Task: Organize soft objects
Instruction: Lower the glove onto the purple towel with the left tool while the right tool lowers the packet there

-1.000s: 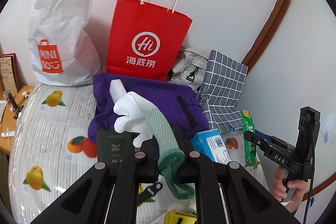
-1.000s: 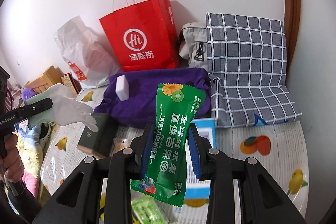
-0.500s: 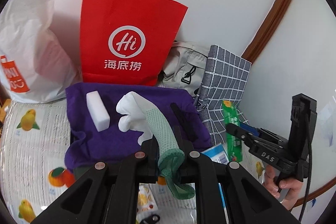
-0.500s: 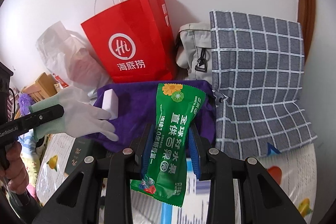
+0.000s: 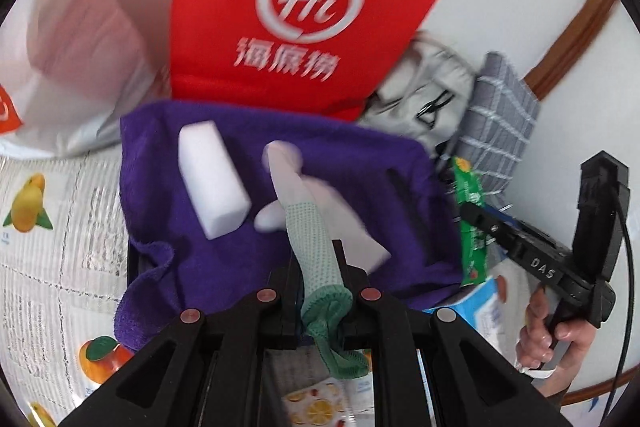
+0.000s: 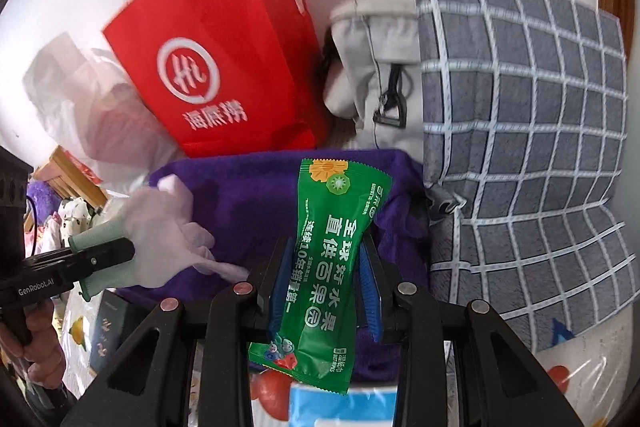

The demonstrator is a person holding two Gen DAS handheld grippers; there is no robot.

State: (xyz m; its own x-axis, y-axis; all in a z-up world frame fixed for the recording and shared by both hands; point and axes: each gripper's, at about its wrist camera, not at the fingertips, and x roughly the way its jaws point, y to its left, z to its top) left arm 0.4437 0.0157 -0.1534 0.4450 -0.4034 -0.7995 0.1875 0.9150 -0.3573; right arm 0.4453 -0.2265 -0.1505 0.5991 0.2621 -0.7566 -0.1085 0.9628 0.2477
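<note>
My left gripper (image 5: 318, 259) is shut on the green cuff of a white glove (image 5: 308, 195), which hangs over a purple towel (image 5: 352, 167). A white sponge block (image 5: 210, 177) lies on the towel left of the glove. My right gripper (image 6: 326, 279) is shut on a green snack packet (image 6: 334, 255), held above the towel's right part (image 6: 248, 199). The glove and left gripper (image 6: 100, 259) show at the left of the right wrist view. The packet (image 5: 470, 219) and right gripper (image 5: 476, 217) show at the right of the left wrist view.
A red paper bag (image 5: 312, 3) and a white plastic bag (image 5: 68, 47) stand against the wall behind the towel. A grey pouch (image 6: 376, 67) and a grey checked cushion (image 6: 520, 131) lie at the right. A blue-white box (image 5: 480, 307) lies on the fruit-print cover (image 5: 44, 227).
Both grippers have moved forward toward the purple towel and the bags, each keeping its hold. The glove now hangs lower over the towel beside the sponge.
</note>
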